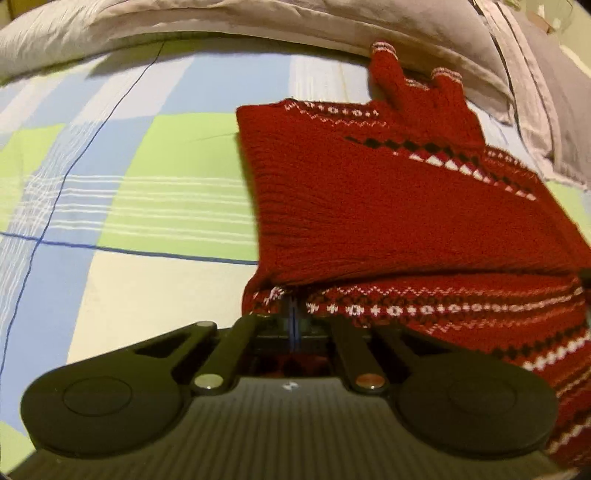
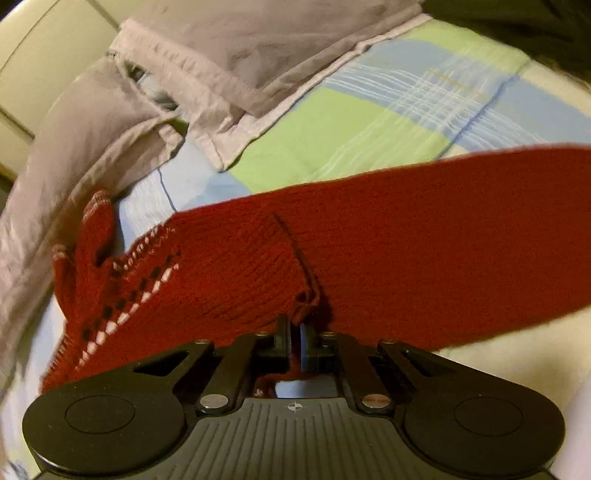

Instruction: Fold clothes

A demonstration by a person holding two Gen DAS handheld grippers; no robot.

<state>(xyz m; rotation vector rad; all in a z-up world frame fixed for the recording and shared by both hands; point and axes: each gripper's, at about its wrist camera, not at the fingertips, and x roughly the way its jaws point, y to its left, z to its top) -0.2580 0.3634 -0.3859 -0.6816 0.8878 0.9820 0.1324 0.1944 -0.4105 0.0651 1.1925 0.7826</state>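
Both claws we see pinched shut on the same garment. Our left claw [image 1: 294, 314] has its jaws closed tight on the patterned edge of the red knitted sweater [image 1: 388, 206], right at the band of white and black motifs; the fabric starts at the fingertips and spreads away from them to the right and upward. Our right claw [image 2: 295, 328] grips a bunched fold of the sweater's [image 2: 369, 251] plain red ribbed part, with a little of the knit showing below the fingers between the linkage arms. From this claw the cloth stretches out to both sides, raised in a band above the bed.

We see the sweater lying partly folded over on the checked bedsheet [image 1: 147, 192] of green, blue and cream. Its two sleeves, with white-striped cuffs [image 1: 384, 50], reach to the edge of the grey pillows [image 1: 258, 22] at the far side of the bed.
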